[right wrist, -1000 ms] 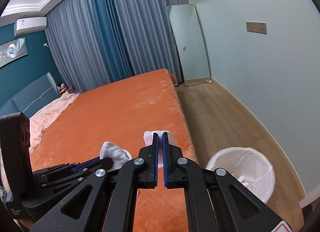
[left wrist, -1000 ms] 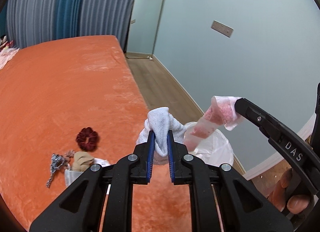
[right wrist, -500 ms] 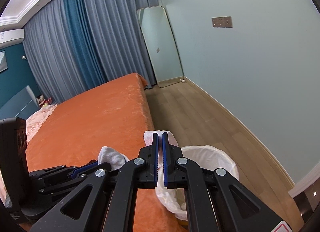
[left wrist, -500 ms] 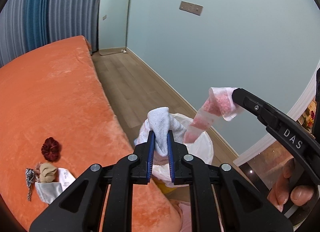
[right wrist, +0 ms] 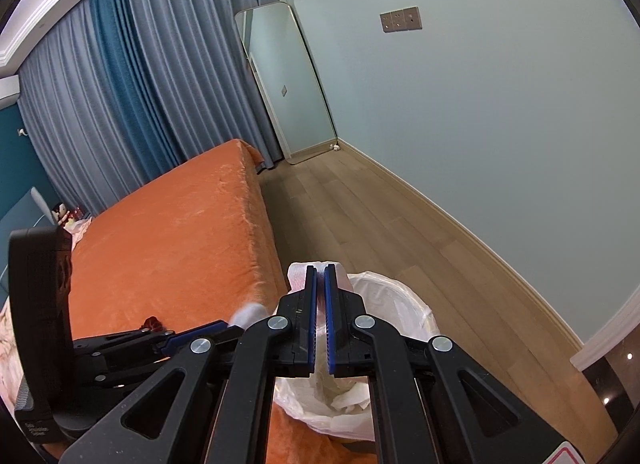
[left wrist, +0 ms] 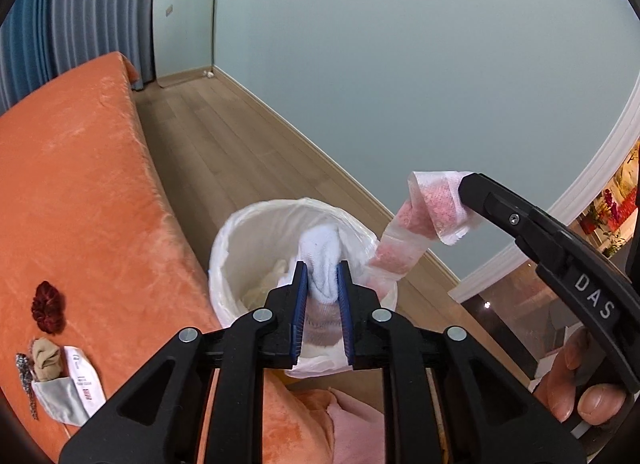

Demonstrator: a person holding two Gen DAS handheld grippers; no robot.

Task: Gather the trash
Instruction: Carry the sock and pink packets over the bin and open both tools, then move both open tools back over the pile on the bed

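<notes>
Left gripper (left wrist: 323, 278) tilted over bin (left wrist: 256, 223), jaws opening on sock (left wrist: 322, 252) — perhaps.

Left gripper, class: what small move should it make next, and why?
Probably finish opening: the left gripper, jaws already opening, has the white sock between them directly over the lined bin, so the sock should drop inside.

White letters "DAS" stand on the black arm of the right hand-held gripper (left wrist: 464, 199). The print on the white tag (left wrist: 82, 380), lying left of the left hand-held gripper (left wrist: 323, 276), is too small to read.
</notes>
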